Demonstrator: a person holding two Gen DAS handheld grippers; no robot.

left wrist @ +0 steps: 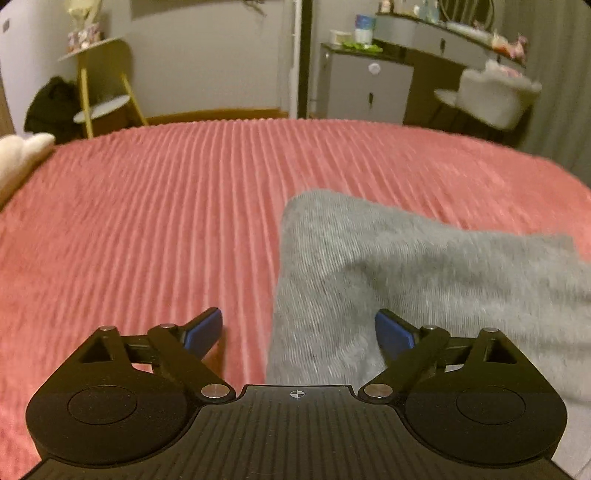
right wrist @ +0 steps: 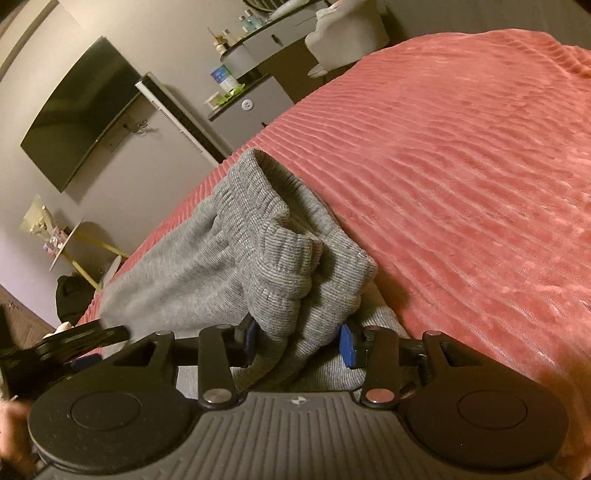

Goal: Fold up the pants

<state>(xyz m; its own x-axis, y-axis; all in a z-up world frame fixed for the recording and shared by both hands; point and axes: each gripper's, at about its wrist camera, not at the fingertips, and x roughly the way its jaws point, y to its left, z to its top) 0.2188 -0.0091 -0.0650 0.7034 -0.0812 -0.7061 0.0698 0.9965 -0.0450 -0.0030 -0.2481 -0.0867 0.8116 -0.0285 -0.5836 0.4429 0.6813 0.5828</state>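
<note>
Bed: a wide bed (left wrist: 155, 229) under a ribbed pink cover fills most of both views; the cover is blurred in the left wrist view.
Room: grey walls, a dark flat screen (right wrist: 77, 114) hung on the wall, a grey cabinet (left wrist: 364, 86) with a round white knob beyond the far edge of the bed.
Pants: grey knit pants (right wrist: 229, 251) lie on the pink cover; their ribbed waistband is bunched and lifted up ahead of the right gripper, and the rest of the cloth spreads flat toward the left gripper.
Right gripper: right gripper (right wrist: 297, 341) points down at the bed; its blue-padded fingers (right wrist: 347, 345) are drawn in narrow and press a thick fold of the waistband between them.
Left gripper: left gripper (left wrist: 298, 328) hangs over the bed with its fingers (left wrist: 205, 328) spread wide; the edge of the pants runs between them, but neither pad presses the cloth.
Left gripper from the right view: a dark blurred shape at the lower left edge, just beside the flat part of the pants.
Other things: a yellow-legged shelf stand (left wrist: 99, 85) with small ornaments on top, a dark bag (left wrist: 51, 105) on the floor beside it, a pale upholstered chair (left wrist: 495, 94) by a long dressing bench (left wrist: 439, 35) crowded with bottles.
Pillow: a white cushion (left wrist: 20, 151) at the left edge of the bed.
In the way: nothing lies on the cover between the pants and the far edge of the bed.
</note>
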